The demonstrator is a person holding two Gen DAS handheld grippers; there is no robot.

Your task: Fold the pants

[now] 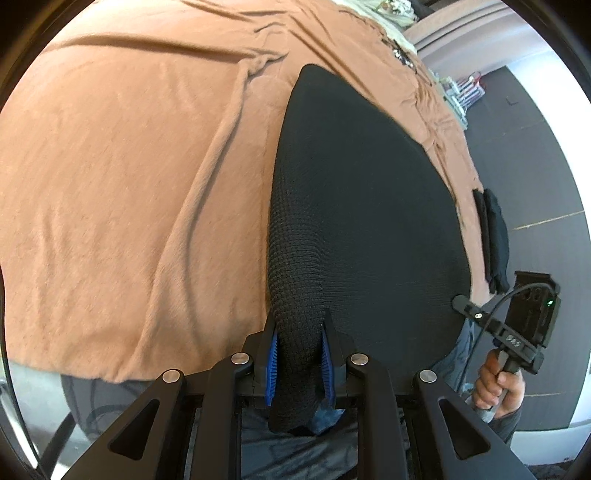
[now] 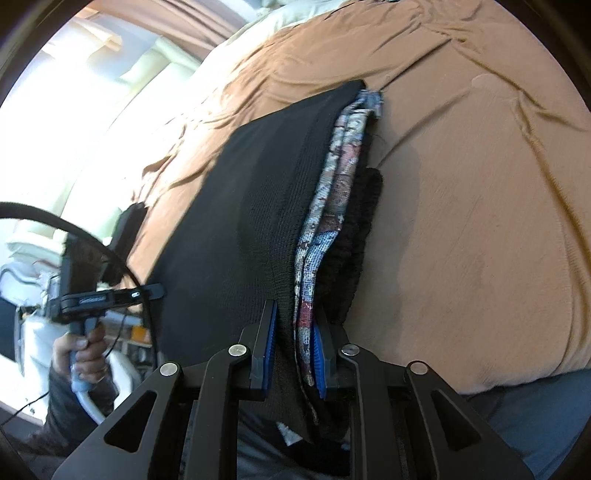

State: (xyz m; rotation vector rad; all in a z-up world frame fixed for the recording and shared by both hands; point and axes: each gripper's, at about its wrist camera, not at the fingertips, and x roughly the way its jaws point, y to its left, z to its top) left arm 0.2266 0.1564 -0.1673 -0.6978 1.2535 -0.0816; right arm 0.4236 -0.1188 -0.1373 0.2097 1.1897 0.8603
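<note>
Closest to us, our left gripper [image 1: 298, 363] has its blue-padded fingers [image 1: 272, 365] clamped on a bunched edge of the black ribbed-knit pants [image 1: 354, 221], the cloth squeezed into a thick roll between the jaws. Our right gripper [image 2: 293, 356] is likewise clenched on the pants [image 2: 236, 206], pinching several layers at once: the black knit outer cloth and a patterned grey-and-red lining [image 2: 334, 206] that shows along the edge. Between the two holds the pants hang taut as a broad dark sheet, lifted just above the rust-brown bedspread [image 1: 129, 184] with their far end drooping toward it. We judge the fabric soft, limp and fairly light, with enough knit texture that the ridged pads should not slip; it will sag wherever we do not support it, so the sensible holds are at the two corners of one edge, where we have it now, keeping all layers caught together so the lining does not slide out. In each view the opposite hand appears to the side, gripping its black handle with a cable trailing off. Beyond the pants the bedspread runs on in loose wrinkles, a small dark folded cloth [image 1: 493, 240] lies near its right edge, and farther off are pale pillows [image 2: 288, 16] and a bright window.
</note>
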